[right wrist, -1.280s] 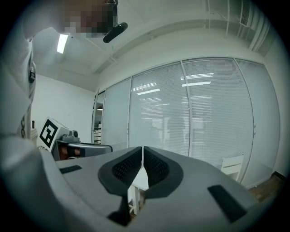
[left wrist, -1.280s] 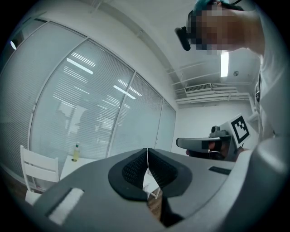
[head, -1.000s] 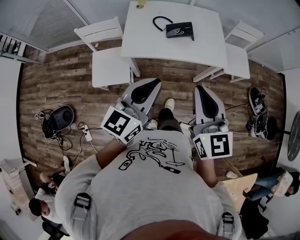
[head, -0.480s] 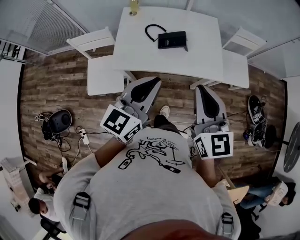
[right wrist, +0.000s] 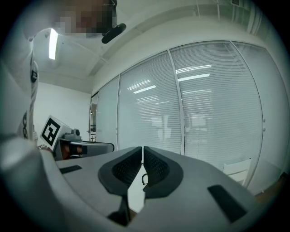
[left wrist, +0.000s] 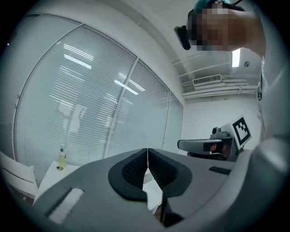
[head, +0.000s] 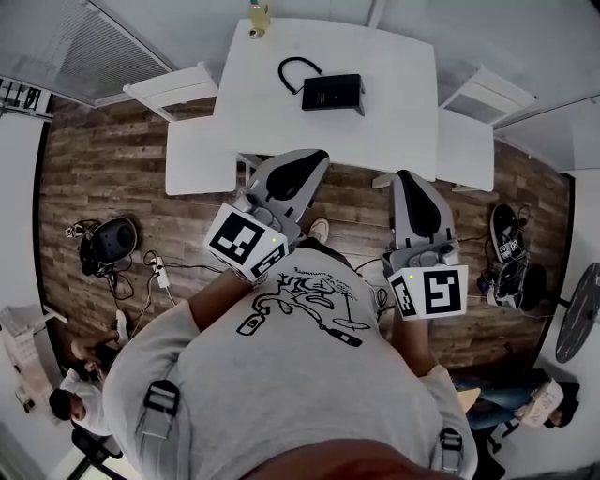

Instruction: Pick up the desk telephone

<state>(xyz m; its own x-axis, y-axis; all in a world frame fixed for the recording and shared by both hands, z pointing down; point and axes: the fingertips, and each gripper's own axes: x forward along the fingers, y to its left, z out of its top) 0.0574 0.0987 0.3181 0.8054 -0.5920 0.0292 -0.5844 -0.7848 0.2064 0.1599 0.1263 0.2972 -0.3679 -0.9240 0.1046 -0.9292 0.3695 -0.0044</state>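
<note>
Phone point(head: 333, 94): lay mid-table point(head: 394, 127), toward far edge. Bottle point(head: 257, 17): stood at far-left corner. Left gripper point(head: 313, 157), right gripper point(head: 404, 177): both were clenched, empty, by near edge.

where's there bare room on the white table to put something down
The white table is bare over its whole right half, between the desk telephone and the right edge, and along the near strip in front of the telephone. The far left is tighter: the telephone's looped cord and a bottle at the corner.
</note>
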